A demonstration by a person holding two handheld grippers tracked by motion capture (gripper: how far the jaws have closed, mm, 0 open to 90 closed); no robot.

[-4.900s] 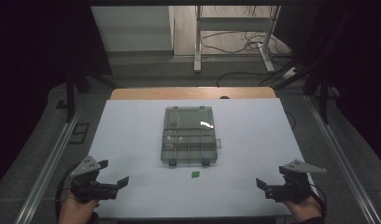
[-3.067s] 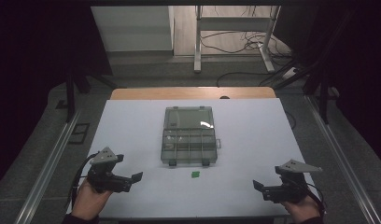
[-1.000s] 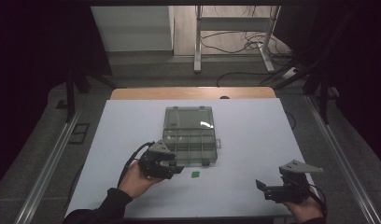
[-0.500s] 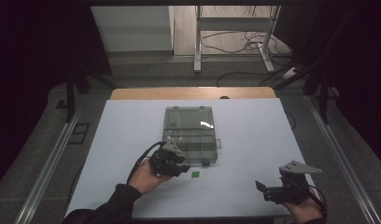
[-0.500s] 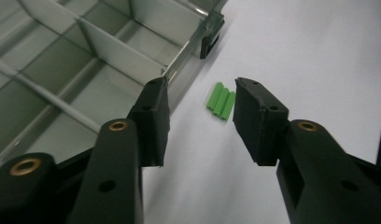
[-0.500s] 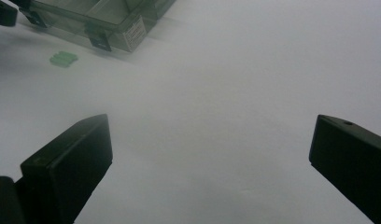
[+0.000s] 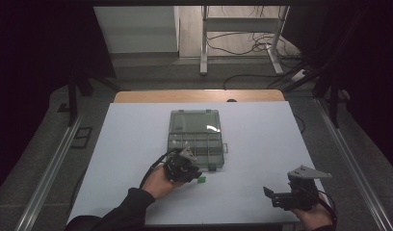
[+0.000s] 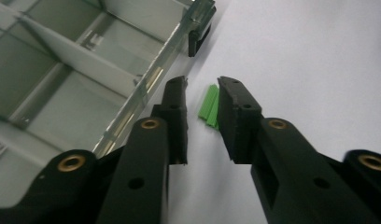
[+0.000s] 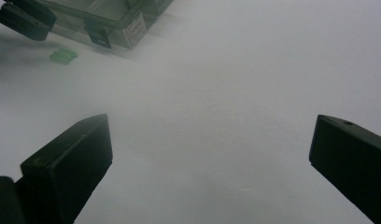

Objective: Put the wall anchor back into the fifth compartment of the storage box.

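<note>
At the lower right of the high view the right gripper (image 7: 274, 196) rested with its jaws spread wide on nothing, bare white worktop (image 7: 252, 144) all around it. Left of centre, the left gripper (image 7: 196, 174) sat low against the near edge of the clear compartment box (image 7: 197, 137), whose wall and black latch (image 8: 199, 38) crowded its left jaw in the left gripper view. The small green block (image 8: 209, 106) lay on the worktop between those jaws, which had just been closing; the right pad met it, the left stood just clear. Open worktop stretched right of it.
</note>
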